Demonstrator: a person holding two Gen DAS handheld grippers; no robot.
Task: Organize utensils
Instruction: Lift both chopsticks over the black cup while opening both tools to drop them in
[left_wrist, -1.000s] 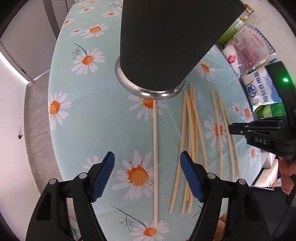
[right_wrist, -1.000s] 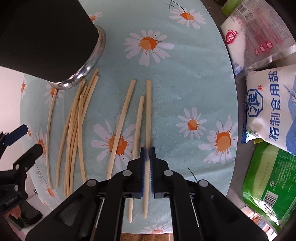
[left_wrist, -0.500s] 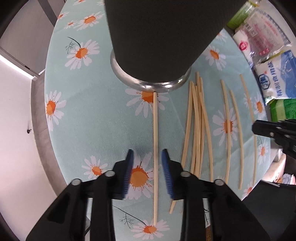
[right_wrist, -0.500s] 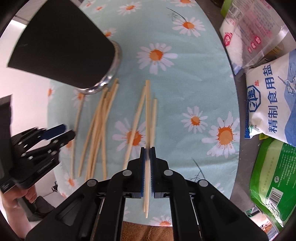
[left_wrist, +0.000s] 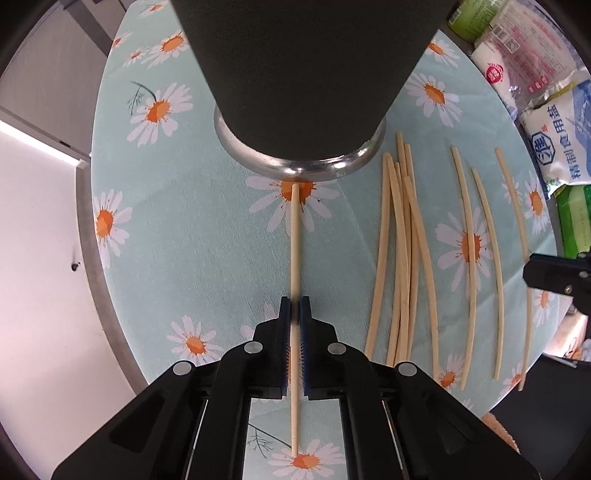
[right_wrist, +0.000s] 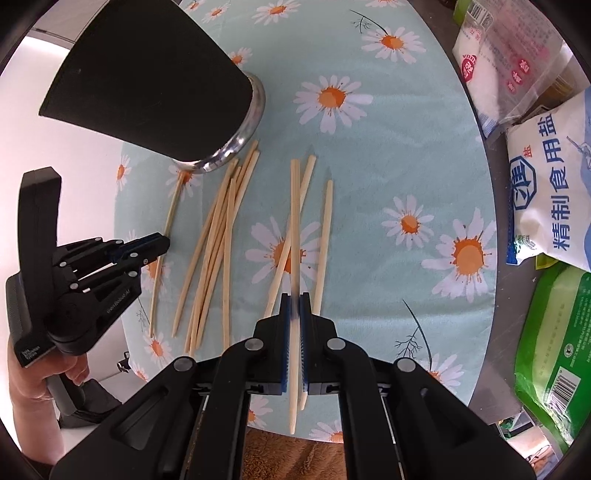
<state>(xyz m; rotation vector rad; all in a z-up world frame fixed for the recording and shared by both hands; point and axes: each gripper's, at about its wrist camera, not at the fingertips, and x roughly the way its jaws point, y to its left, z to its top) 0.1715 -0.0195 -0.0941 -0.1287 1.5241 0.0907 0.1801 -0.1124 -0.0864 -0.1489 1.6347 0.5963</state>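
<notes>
A round table under a pale-green daisy-print cloth (left_wrist: 207, 236) fills both views, and on it stands a tall black utensil holder with a shiny metal base ring (left_wrist: 295, 74), the biggest thing on the cloth. Off the table's edge in the right wrist view sit a white salt bag with blue print (right_wrist: 546, 199), a green packet (right_wrist: 554, 339) and a clear bag of white grains (right_wrist: 495, 62). The left gripper (left_wrist: 294, 308) points straight down with its blue pads clamped narrow on a single bamboo chopstick (left_wrist: 294, 229) — the stick's far tip lies just at the holder's base ring. The right gripper (right_wrist: 294, 302) is likewise pinched shut on another chopstick (right_wrist: 294, 206), which crosses above a loose one lying on the cloth. A bundle of chopsticks (left_wrist: 402, 258) lies fanned beside the holder, between the two grippers, with a few more loose chopsticks (left_wrist: 480, 251) further right. A hand (right_wrist: 33, 376) grips the left tool's handle.
</notes>
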